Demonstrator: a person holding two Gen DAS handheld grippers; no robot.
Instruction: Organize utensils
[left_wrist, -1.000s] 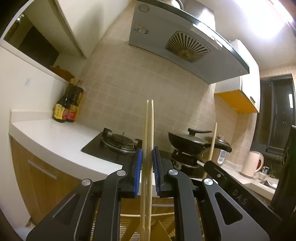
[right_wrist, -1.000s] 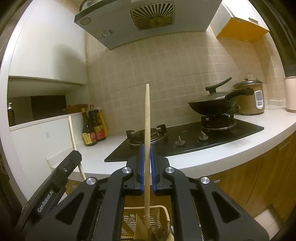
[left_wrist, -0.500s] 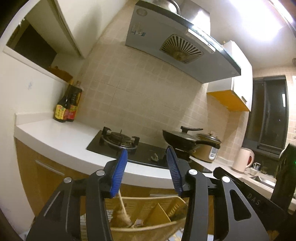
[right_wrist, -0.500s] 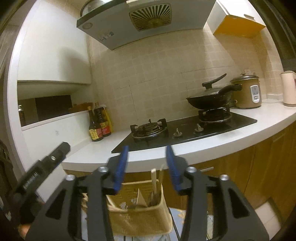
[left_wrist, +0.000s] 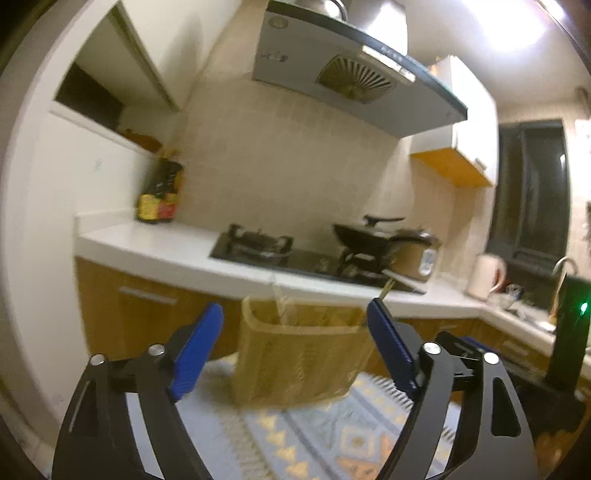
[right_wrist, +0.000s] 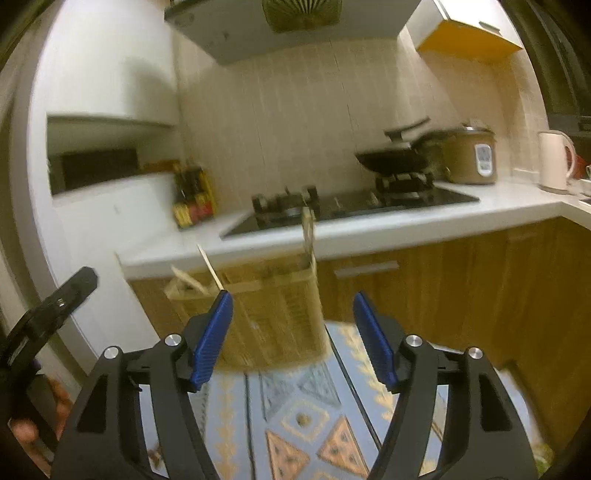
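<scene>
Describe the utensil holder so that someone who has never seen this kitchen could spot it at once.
Find the white countertop with the black gas hob. In front of it, on a patterned cloth, stands the woven holder, a tan, boxy basket. It alone has wooden chopsticks poking out of its top; the wooden cabinets behind it are flat and plain.

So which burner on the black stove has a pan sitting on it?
The right-hand burner holds the black lidded pan, beside the brown rice cooker. The left burner is bare.
</scene>
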